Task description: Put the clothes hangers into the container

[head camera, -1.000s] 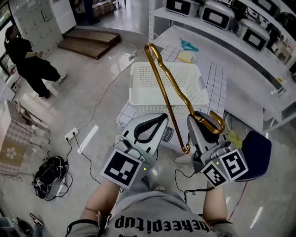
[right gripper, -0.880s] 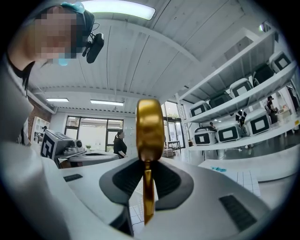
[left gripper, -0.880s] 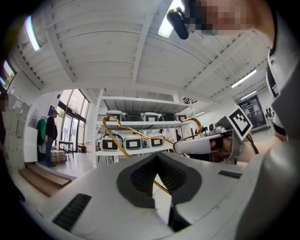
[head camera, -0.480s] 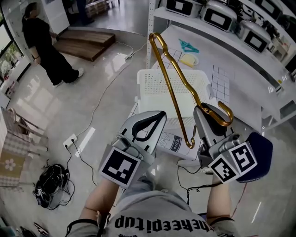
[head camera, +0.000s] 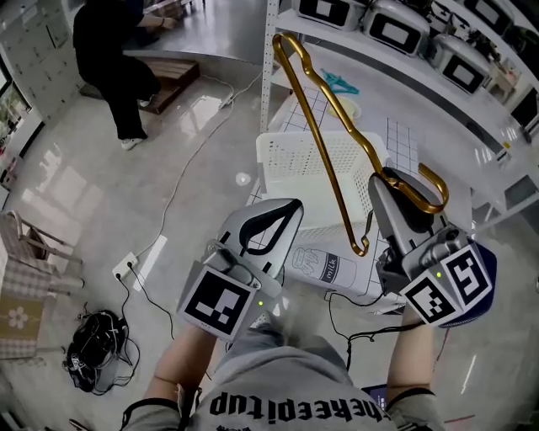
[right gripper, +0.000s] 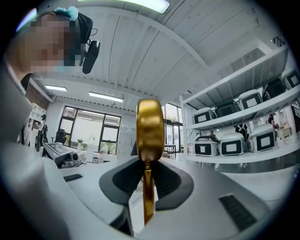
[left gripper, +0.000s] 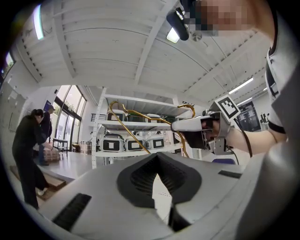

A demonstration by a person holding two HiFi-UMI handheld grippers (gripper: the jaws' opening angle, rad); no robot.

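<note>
In the head view a long gold clothes hanger (head camera: 324, 143) stands tilted above a white perforated basket (head camera: 278, 151), its hook curling over my right gripper (head camera: 381, 178). That gripper is shut on the hanger near the hook. In the right gripper view the gold hanger (right gripper: 150, 126) rises straight up between the dark pads of the right gripper (right gripper: 149, 164). My left gripper (head camera: 295, 205) hovers beside the basket's near left corner, shut and holding nothing. In the left gripper view its tips meet at the left gripper (left gripper: 158, 157), with the gold hanger (left gripper: 123, 129) beyond them.
A teal hanger (head camera: 344, 82) lies on the gridded white table (head camera: 402, 139) behind the basket. A white pack printed "milk" (head camera: 324, 269) sits below the basket. Shelves of appliances (head camera: 404, 25) run along the right. A person in black (head camera: 114, 50) crouches far left; cables (head camera: 93, 345) lie on the floor.
Both grippers have drifted right and forward, the right one carrying the gold hanger a little higher over the basket. The person in black has walked from the far left toward the wooden step.
</note>
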